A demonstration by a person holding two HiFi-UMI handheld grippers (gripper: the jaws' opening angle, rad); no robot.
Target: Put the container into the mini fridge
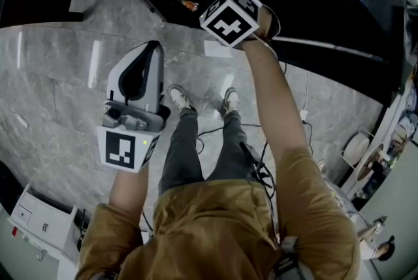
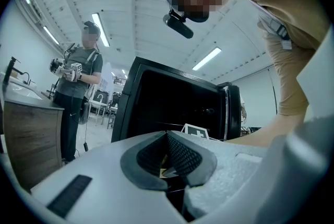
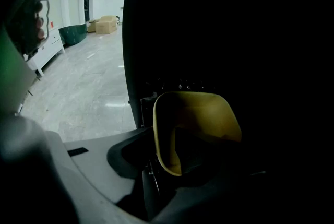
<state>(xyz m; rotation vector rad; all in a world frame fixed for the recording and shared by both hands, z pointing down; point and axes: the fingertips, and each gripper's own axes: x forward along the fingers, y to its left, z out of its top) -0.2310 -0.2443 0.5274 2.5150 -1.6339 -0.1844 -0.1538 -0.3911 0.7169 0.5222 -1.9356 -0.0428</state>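
yellow container inside the mini fridge, right jaws wide around its rim

the grey marble floor (image 1: pixel 59 76) spreads under the person's white shoes. the black mini fridge (image 2: pixel 172 105) stands open ahead, its inside dark. the right arm reaches into it, and only the marker cube of the right gripper (image 3: pixel 175 171) shows from the head view. in the right gripper view its jaws stand spread apart, with the near wall of the yellow container (image 3: pixel 209 118) between them, deep in the fridge's dark interior. the left gripper (image 2: pixel 168 155) hangs outside the fridge, pointing level, its black pads pressed together on nothing. a second person stands off to the left beside a counter.
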